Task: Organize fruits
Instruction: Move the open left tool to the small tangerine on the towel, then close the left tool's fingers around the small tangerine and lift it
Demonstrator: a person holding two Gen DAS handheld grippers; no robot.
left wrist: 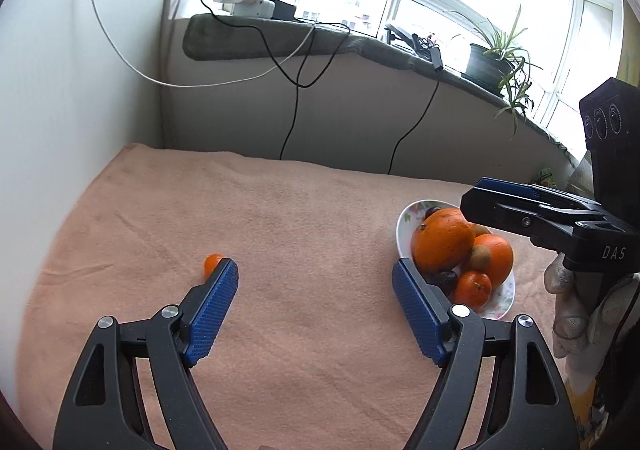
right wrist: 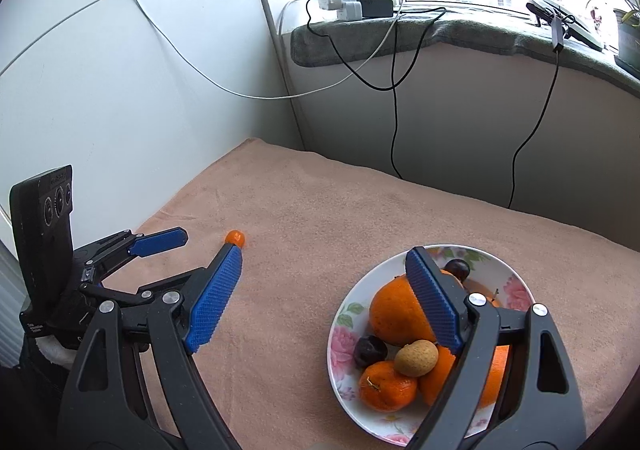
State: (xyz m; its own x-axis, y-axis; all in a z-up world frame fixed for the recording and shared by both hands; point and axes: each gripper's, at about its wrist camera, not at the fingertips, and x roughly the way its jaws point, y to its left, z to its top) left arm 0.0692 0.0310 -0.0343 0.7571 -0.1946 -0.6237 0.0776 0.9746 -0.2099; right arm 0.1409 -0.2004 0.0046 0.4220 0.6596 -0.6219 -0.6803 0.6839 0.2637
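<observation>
The stray kumquat (left wrist: 212, 262) – light, round, likely to roll – wants a gentle pinch across its middle (both grippers released, empty).

A pink towel (left wrist: 280, 210) is spread over the surface. Far behind it, a grey cloth (right wrist: 460, 34) is laid along the windowsill, where white chargers (right wrist: 338, 2) are set at the left and a potted plant (left wrist: 490, 58) at the right. Black cables (right wrist: 394, 110) are hung down the wall.

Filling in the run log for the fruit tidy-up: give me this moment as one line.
left gripper: open, empty | right gripper: open, empty | plate: oranges, small fruits | small orange fruit: loose on cloth
</observation>
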